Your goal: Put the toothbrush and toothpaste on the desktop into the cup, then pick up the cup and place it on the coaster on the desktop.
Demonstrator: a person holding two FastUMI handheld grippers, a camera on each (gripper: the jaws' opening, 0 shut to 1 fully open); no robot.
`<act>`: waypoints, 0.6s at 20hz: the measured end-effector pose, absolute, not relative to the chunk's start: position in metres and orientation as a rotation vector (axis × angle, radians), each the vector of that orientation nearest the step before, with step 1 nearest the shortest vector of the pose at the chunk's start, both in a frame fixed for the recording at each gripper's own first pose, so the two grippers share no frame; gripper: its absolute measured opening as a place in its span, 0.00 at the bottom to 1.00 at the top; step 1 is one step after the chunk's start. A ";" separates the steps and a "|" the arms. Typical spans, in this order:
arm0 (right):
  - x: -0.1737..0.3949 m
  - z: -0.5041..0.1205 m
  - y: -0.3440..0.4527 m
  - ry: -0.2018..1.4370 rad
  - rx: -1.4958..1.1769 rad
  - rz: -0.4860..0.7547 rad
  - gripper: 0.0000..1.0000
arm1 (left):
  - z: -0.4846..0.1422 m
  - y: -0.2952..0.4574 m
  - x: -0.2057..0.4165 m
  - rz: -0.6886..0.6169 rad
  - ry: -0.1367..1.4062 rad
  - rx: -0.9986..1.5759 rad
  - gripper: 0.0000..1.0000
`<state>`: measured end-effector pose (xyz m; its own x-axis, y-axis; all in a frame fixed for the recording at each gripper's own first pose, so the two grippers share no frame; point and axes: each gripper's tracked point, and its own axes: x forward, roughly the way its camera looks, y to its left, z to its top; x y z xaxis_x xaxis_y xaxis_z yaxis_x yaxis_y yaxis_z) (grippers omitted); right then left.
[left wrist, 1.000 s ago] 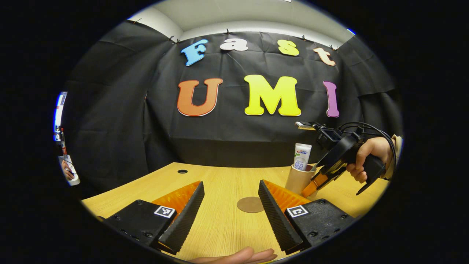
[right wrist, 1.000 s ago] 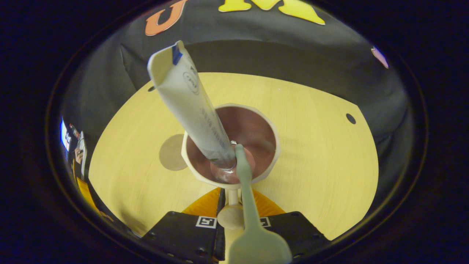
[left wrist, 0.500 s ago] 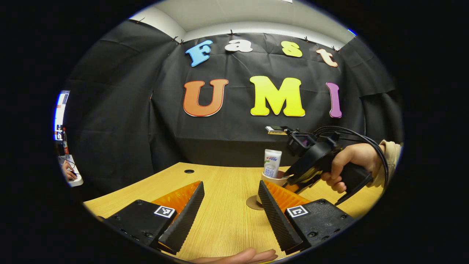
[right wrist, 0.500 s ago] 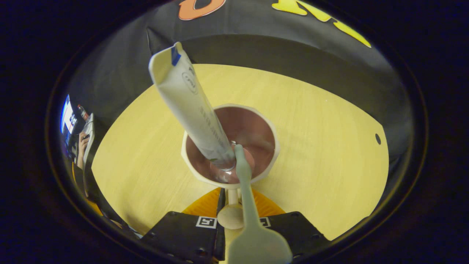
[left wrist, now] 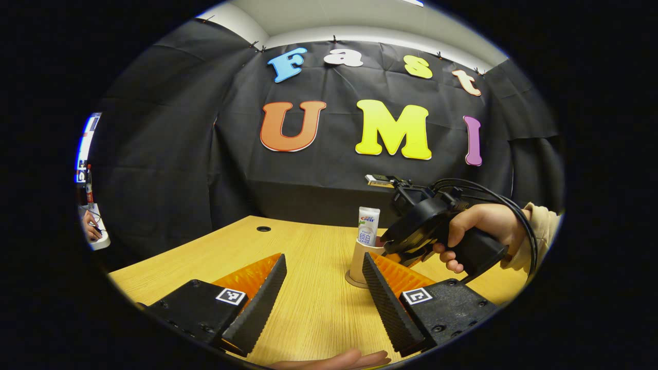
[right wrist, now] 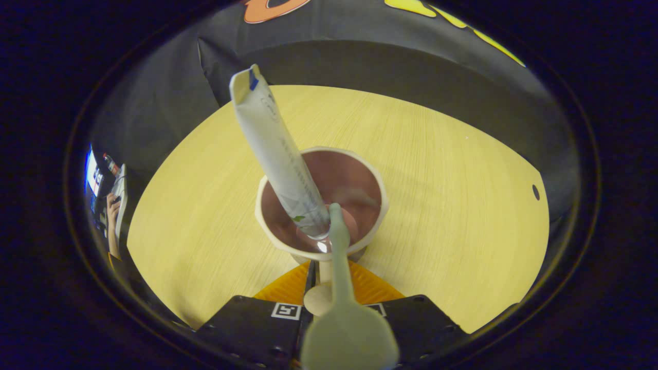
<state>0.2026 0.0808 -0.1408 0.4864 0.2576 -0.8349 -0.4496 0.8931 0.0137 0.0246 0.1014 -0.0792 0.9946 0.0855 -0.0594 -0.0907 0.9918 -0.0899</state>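
Cup [left wrist: 358, 259] sits on the coaster [left wrist: 352, 281] on the counter [left wrist: 308, 308], toothpaste [right wrist: 280, 154] and toothbrush [right wrist: 342, 308] inside. Right gripper [right wrist: 321, 288] fingers are clamped on its handle, left gripper [left wrist: 321, 288] fingers wide apart, holding nothing.

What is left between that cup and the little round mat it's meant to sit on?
Nothing visible. In the left gripper view the cup stands on the coaster, with the toothpaste upright inside. The right gripper has its jaws closed on the cup's handle, and the toothbrush leans out toward its camera.
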 end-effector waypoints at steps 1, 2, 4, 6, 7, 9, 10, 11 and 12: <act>0.205 -0.137 0.080 0.952 -0.218 0.442 0.27 | -0.079 0.101 0.025 0.092 0.060 -0.093 0.95; 0.203 -0.132 0.081 0.932 -0.209 0.446 0.37 | -0.081 0.103 0.025 0.096 0.062 -0.093 0.95; 0.196 -0.118 0.079 0.896 -0.199 0.450 0.70 | -0.083 0.102 0.026 0.102 0.074 -0.083 0.95; 0.190 -0.107 0.077 0.862 -0.177 0.455 0.91 | -0.084 0.101 0.028 0.107 0.080 -0.067 0.95; 0.187 -0.104 0.075 0.849 -0.165 0.455 0.95 | -0.084 0.099 0.028 0.104 0.082 -0.067 0.95; 0.180 -0.099 0.070 0.819 -0.157 0.451 0.96 | -0.086 0.097 0.030 0.105 0.094 -0.070 0.95; 0.177 -0.095 0.066 0.800 -0.158 0.450 0.96 | -0.085 0.095 0.029 0.107 0.097 -0.068 0.95; 0.173 -0.090 0.062 0.779 -0.153 0.448 0.96 | -0.085 0.093 0.029 0.110 0.098 -0.066 0.95; 0.170 -0.083 0.059 0.752 -0.137 0.447 0.96 | -0.084 0.091 0.029 0.108 0.099 -0.064 0.95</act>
<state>0.1701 0.0585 -0.0828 0.6414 0.3429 -0.6863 -0.4393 0.8975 0.0379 0.0294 0.0908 -0.0841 0.9893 0.1049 -0.1016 -0.1111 0.9921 -0.0579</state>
